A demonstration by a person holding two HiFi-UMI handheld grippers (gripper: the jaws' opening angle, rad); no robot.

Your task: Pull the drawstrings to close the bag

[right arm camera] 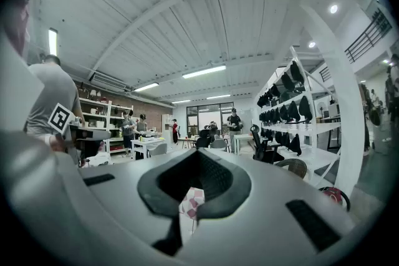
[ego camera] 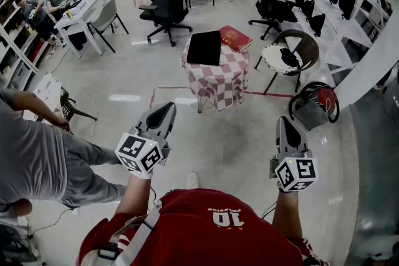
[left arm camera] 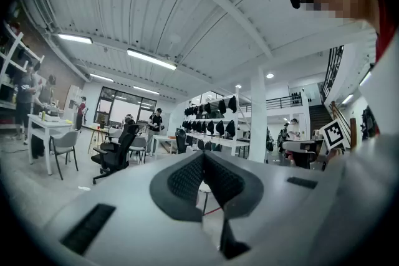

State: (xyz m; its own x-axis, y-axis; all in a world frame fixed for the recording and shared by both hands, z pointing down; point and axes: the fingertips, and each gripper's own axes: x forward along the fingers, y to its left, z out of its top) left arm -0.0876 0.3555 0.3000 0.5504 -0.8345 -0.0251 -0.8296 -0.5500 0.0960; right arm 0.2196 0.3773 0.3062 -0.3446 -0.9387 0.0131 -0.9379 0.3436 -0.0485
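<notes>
A flat black bag lies on a small table covered with a red-and-white checked cloth, well ahead of me; its drawstrings are too small to make out. My left gripper and right gripper are held level at waist height, far short of the table. The left gripper view has the left gripper shut with nothing between its pads. My right gripper is likewise shut and empty, with a bit of the checked cloth visible below its tips.
A red book lies beside the bag on the table. A wicker chair stands right of the table, with a red-and-black item on the floor near it. Black office chairs stand behind. A person in grey crouches at my left.
</notes>
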